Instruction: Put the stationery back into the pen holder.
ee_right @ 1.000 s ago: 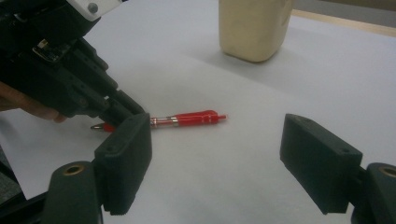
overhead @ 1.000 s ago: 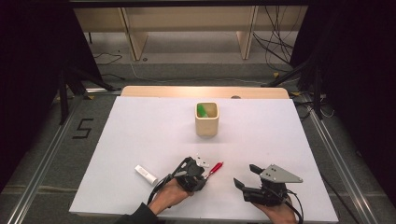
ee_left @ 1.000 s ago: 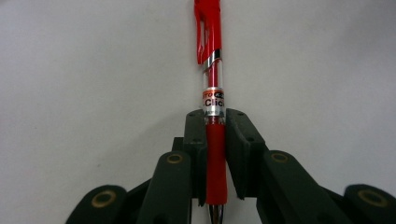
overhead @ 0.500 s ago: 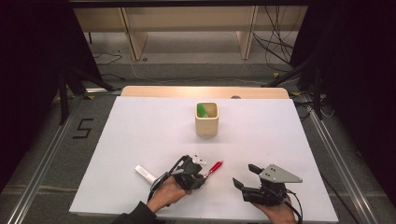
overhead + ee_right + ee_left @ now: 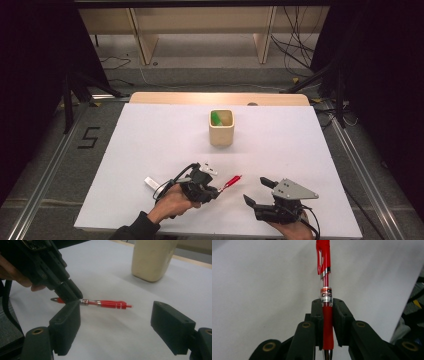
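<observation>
A red click pen (image 5: 325, 290) is clamped by its rubber grip between the jaws of my left gripper (image 5: 327, 305), which is shut on it. In the high view the left gripper (image 5: 212, 190) is at the front of the white table, and the pen (image 5: 231, 181) sticks out to the right. The pen (image 5: 107, 303) hangs level just above the sheet, its shadow under it. My right gripper (image 5: 118, 327) stands open and holds nothing, a little right of the pen's clicker end (image 5: 259, 191).
A beige square cup (image 5: 221, 129) with a green item (image 5: 216, 118) inside stands mid-table, beyond the pen. A small white object (image 5: 150, 182) lies left of the left hand. The white table sheet (image 5: 150, 135) ends close to both hands at the front.
My left gripper has risen slightly with the red pen in its jaws. The right gripper has stayed where it was, still open.
</observation>
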